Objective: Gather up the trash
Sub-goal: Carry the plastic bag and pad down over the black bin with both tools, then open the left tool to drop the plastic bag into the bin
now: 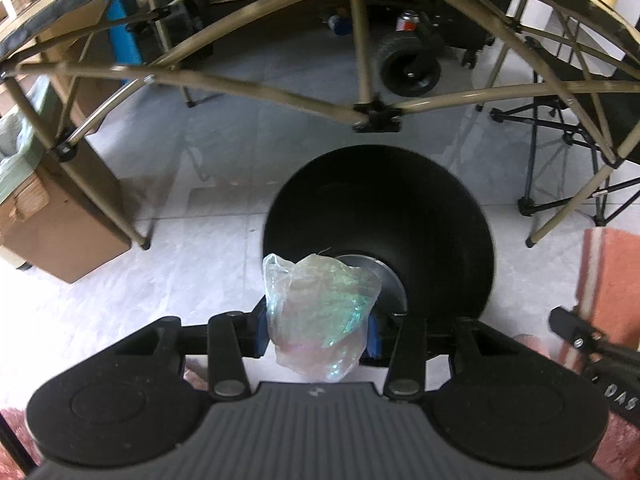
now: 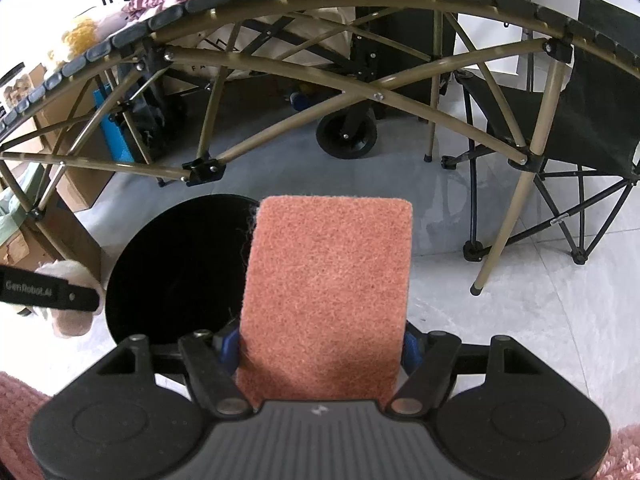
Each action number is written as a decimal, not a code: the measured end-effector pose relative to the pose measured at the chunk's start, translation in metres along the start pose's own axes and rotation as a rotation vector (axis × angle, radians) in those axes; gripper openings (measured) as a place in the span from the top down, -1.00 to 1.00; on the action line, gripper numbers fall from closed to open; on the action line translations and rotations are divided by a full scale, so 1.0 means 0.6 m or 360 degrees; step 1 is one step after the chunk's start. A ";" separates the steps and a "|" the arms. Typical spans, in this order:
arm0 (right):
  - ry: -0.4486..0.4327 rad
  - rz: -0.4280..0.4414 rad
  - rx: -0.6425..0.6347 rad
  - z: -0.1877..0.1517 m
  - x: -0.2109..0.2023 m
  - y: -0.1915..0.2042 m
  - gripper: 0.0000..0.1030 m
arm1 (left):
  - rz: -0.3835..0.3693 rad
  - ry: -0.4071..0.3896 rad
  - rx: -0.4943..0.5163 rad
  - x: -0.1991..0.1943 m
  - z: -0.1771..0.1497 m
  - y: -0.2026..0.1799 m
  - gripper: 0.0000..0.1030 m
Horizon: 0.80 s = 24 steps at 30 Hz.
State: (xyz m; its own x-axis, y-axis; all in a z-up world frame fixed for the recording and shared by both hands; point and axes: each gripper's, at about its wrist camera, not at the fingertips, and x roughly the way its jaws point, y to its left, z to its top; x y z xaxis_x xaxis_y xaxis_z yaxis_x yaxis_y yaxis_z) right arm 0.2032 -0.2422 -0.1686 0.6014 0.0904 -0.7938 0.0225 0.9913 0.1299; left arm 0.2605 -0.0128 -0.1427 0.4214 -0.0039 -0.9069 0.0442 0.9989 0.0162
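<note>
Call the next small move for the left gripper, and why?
Probably open the left gripper: its pads clamp a crumpled plastic wrapper that hangs over the near rim of the black bin, so letting go should drop it inside.

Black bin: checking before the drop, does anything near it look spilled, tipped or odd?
Nothing stands out. The black bin stands upright on clean floor; the left claw holds crumpled plastic wrap, the right claw an orange scouring pad.
</note>
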 end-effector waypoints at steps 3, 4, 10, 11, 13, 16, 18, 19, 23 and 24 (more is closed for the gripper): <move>0.0011 -0.0014 0.0024 0.000 0.004 -0.010 -0.39 | -0.0015 -0.0001 0.0020 0.001 0.011 -0.019 0.14; 0.0014 -0.0020 0.0033 -0.001 0.004 -0.014 -0.39 | -0.0018 -0.0001 0.0024 0.002 0.014 -0.024 0.14; 0.0031 -0.0037 0.0084 -0.005 0.009 -0.036 -0.39 | -0.0036 0.0002 0.0017 0.011 0.037 -0.050 0.14; 0.0033 -0.0038 0.0090 -0.005 0.009 -0.039 -0.39 | -0.0037 0.0003 0.0013 0.013 0.041 -0.054 0.14; 0.0035 -0.0038 0.0104 -0.005 0.010 -0.043 -0.39 | -0.0033 0.0000 0.0003 0.016 0.049 -0.061 0.14; 0.0045 -0.0038 0.0117 -0.006 0.012 -0.048 -0.39 | -0.0014 0.0003 -0.0017 0.026 0.060 -0.069 0.14; 0.0057 -0.0039 0.0127 -0.007 0.015 -0.052 -0.39 | -0.0009 0.0020 -0.0034 0.034 0.066 -0.073 0.14; 0.0063 -0.0041 0.0130 -0.007 0.016 -0.054 -0.39 | -0.0004 0.0027 -0.0042 0.038 0.068 -0.075 0.14; 0.0077 -0.0045 0.0136 -0.009 0.020 -0.055 -0.39 | 0.0019 0.0069 -0.0077 0.058 0.073 -0.077 0.14; 0.0080 -0.0046 0.0137 -0.009 0.021 -0.055 -0.39 | 0.0020 0.0083 -0.0085 0.063 0.072 -0.077 0.14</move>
State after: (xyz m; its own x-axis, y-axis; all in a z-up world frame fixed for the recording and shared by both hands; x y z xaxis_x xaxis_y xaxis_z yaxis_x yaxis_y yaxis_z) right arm 0.2060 -0.2733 -0.1862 0.5589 0.0685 -0.8264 0.1092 0.9818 0.1552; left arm 0.3138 -0.0611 -0.1596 0.3735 0.0097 -0.9276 -0.0096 0.9999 0.0066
